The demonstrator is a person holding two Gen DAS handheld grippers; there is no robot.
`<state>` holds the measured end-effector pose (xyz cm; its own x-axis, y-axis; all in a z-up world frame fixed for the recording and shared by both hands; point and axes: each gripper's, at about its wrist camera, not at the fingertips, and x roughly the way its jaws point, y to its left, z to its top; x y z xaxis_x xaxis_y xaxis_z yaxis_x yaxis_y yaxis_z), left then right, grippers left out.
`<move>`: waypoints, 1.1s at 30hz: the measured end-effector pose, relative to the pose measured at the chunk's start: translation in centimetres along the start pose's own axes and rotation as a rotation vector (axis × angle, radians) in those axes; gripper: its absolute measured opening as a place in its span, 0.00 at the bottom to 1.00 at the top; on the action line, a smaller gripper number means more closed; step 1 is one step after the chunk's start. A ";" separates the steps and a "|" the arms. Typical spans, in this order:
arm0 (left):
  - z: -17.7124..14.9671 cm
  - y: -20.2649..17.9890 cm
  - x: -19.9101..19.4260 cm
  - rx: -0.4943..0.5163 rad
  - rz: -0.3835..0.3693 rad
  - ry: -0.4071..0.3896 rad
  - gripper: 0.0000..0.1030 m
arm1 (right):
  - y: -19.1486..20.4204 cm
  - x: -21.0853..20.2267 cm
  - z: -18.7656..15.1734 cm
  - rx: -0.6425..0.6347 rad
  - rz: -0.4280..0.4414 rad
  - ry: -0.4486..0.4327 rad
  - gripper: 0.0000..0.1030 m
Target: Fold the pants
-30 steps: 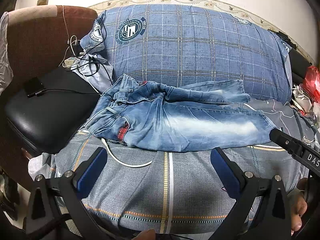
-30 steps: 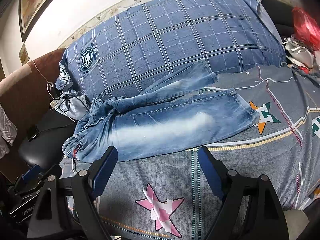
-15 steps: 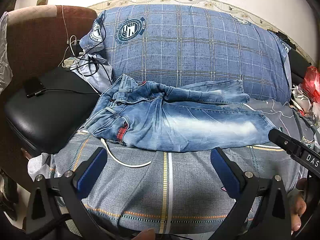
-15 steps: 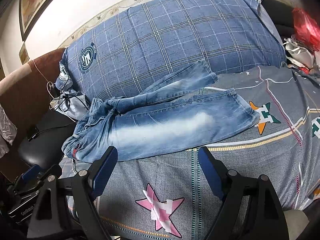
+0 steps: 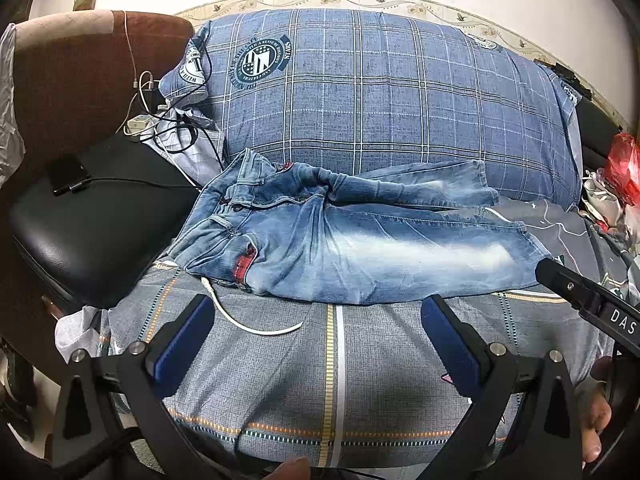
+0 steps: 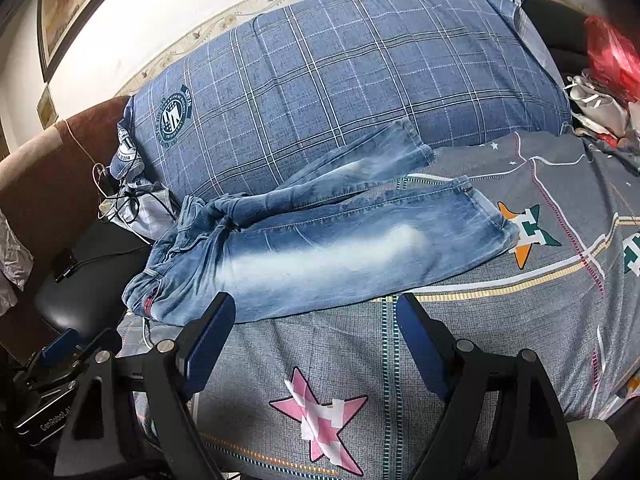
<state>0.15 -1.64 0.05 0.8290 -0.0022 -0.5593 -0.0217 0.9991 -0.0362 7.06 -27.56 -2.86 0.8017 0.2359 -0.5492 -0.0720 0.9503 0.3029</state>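
Faded blue jeans (image 5: 360,248) (image 6: 320,252) lie across the bed, waistband at the left, legs running right. The near leg lies flat; the far leg rests partly against the big pillow. My left gripper (image 5: 320,328) hovers open above the bedsheet, just short of the jeans' near edge, nothing between its blue pads. My right gripper (image 6: 316,336) is open too, close to the near edge of the jeans' thigh, holding nothing. The right gripper's body (image 5: 588,300) shows at the right edge of the left wrist view.
A large blue plaid pillow (image 5: 380,92) stands behind the jeans. A black padded chair (image 5: 80,236) with a phone and cables sits left of the bed. A white cable (image 5: 248,320) lies on the sheet near the waistband. Red bag and clutter (image 6: 608,60) at far right.
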 end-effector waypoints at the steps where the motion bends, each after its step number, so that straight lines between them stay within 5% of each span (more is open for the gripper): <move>1: 0.0 0.0 0.0 0.000 0.000 0.001 1.00 | 0.0 0.0 0.0 0.001 0.000 0.001 0.81; 33: 0.0 -0.2 0.0 -0.004 -0.002 0.004 1.00 | 0.3 0.2 -0.3 -0.008 -0.004 0.007 0.81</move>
<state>0.16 -1.83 0.03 0.8267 -0.0044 -0.5626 -0.0220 0.9989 -0.0402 7.06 -27.15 -3.12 0.7980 0.2338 -0.5555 -0.0738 0.9527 0.2949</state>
